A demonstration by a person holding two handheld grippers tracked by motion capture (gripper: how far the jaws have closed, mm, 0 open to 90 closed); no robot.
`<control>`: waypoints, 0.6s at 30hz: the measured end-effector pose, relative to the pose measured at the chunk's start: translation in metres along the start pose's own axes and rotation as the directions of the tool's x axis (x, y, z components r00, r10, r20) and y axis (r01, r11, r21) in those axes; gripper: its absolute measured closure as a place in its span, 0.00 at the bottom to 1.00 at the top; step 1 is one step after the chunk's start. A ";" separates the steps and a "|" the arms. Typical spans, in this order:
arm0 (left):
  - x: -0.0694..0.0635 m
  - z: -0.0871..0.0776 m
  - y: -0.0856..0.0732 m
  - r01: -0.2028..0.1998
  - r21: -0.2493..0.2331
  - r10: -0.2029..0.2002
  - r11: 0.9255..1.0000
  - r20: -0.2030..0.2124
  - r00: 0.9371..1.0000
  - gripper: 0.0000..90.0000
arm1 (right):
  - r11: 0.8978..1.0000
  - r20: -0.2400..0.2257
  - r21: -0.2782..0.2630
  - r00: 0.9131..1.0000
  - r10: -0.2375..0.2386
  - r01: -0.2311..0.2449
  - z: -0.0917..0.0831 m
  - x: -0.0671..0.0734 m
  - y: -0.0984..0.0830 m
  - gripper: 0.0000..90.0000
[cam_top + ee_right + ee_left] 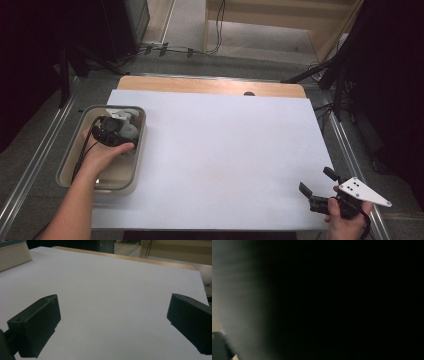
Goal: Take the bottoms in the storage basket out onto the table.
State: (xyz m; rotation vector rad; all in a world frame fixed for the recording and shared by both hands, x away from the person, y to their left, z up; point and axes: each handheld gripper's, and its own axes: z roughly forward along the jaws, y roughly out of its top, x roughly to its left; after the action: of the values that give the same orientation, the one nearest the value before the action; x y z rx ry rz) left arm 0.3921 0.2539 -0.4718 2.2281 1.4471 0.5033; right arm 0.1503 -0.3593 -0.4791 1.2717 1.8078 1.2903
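Right tongs (316, 184), at about 4 o'clock on the worktop (225, 150) in the high view, are standing wide open, gripping nothing; in the right gripper view the two black jaws are resting far apart over bare white surface, touching no object.

Left tongs (107, 131), at about 9 o'clock, are reaching down into the bin (67, 167) (a shallow beige container with a grey rim), with the person's left hand (102, 155) wrapped around the body. Whether these tongs are released or clenched cannot be told: the tips are lying out of sight against a pale grey-white object (129, 126) in the far end of the bin, and the left gripper view is showing almost pure darkness with a faint grey haze at its left edge. The identity of the pale object is hard to make out, being partly covered by the tongs.

The worktop is carrying a white sheet over a wooden top whose far edge is showing at 12 o'clock. Beyond it, cables (170, 50) are trailing across a grey floor, and dark stands are flanking both sides.
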 end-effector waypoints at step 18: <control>0.002 -0.009 -0.002 -0.025 -0.050 0.025 0.998 0.000 1.000 0.29 | 1.000 -0.003 0.007 1.000 0.013 -0.013 0.001 -0.001 -0.001 0.00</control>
State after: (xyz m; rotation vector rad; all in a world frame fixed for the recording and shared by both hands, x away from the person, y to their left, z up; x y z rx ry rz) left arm 0.3863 0.2585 -0.4650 2.2097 1.3920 0.5409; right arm 0.1514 -0.3603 -0.4807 1.2878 1.8107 1.2941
